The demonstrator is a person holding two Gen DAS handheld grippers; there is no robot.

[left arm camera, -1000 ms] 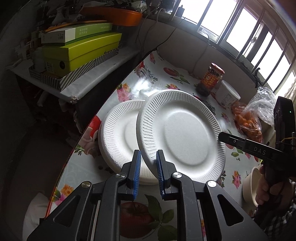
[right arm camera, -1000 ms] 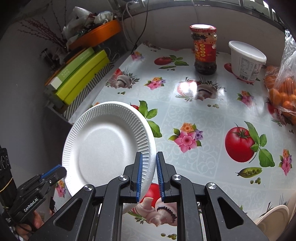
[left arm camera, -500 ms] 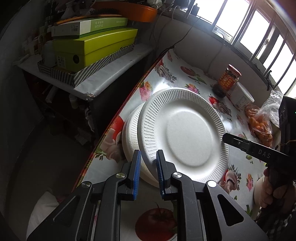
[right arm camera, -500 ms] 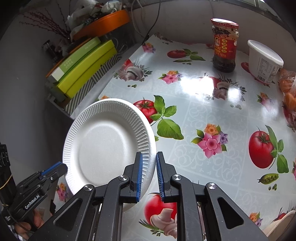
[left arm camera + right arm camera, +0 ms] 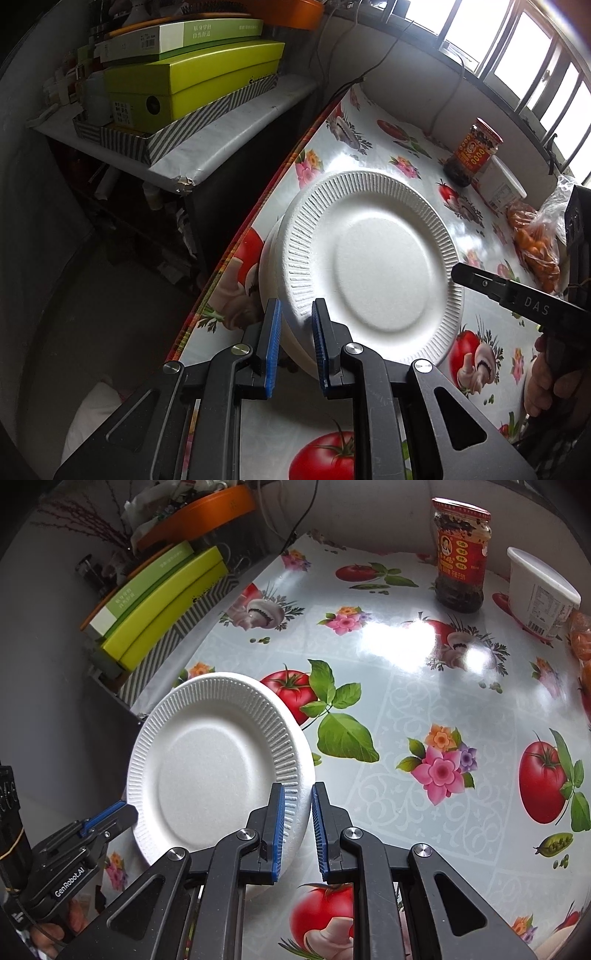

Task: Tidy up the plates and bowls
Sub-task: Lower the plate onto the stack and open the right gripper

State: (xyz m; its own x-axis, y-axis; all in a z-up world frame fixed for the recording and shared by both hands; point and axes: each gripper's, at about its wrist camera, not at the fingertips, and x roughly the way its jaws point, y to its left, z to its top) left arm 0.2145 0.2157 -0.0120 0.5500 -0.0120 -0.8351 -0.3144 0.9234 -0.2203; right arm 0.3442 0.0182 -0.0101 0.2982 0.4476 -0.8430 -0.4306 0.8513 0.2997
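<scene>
- My left hand-held gripper has its blue pads closed on the near rim of a white foam plate, one pad on each side of the ribbed edge.
- My right hand-held gripper grips the same plate at the opposite rim; in the left wrist view its black finger reaches in at the plate's right edge.
- The held plate sits over a second white plate, whose edge shows only as a sliver at the left and below. I cannot tell whether the two touch.
- Both plates are at the left edge of the tabletop, which carries a glossy cloth printed with tomatoes, mushrooms and flowers.
- Towards the far wall stands a jar with a red label, and just beside it a white lidded tub.
- A clear bag of orange fruit lies near the tub, towards the right edge of the left wrist view.
- Off the tabletop to the left is a side shelf with stacked yellow-green boxes in a striped tray, and an orange tray above them.
- The rim of a pale bowl shows at the bottom right corner of the right wrist view, mostly cut off.
</scene>
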